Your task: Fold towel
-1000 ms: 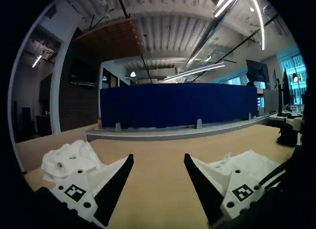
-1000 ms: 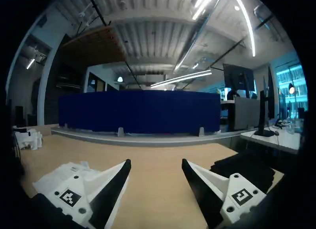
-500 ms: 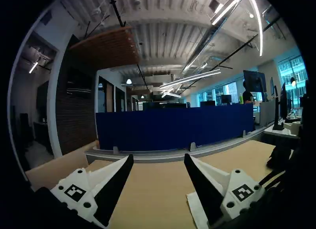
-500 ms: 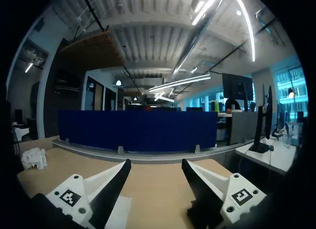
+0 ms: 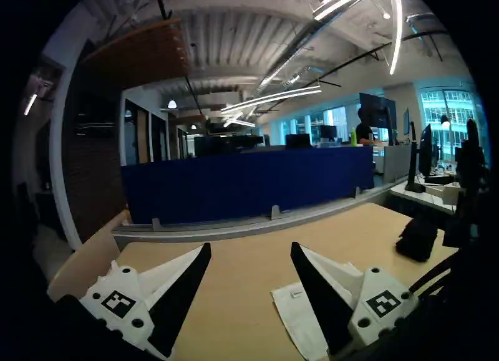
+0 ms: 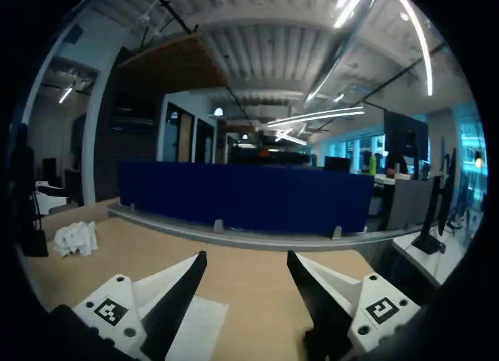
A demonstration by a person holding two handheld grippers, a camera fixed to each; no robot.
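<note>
The left hand-held gripper (image 5: 249, 245) has its fingers wide apart, with nothing between them and touching nothing. It hangs over the wooden table (image 5: 249, 311), on the near side of the blue divider (image 5: 249, 183). The right hand-held gripper (image 6: 245, 254) is just as wide apart and also holds nothing, facing that same divider.

The towel (image 5: 293, 311) is white and lies flat and smooth on the table, well short of the divider. In the left gripper view it is partly under the right-hand finger; in the right gripper view the towel (image 6: 199, 317) is under the left-hand finger. A black folded cloth (image 5: 418, 236) lies nearer the divider, and a crumpled white cloth (image 6: 75, 238) lies near its left end.
</note>
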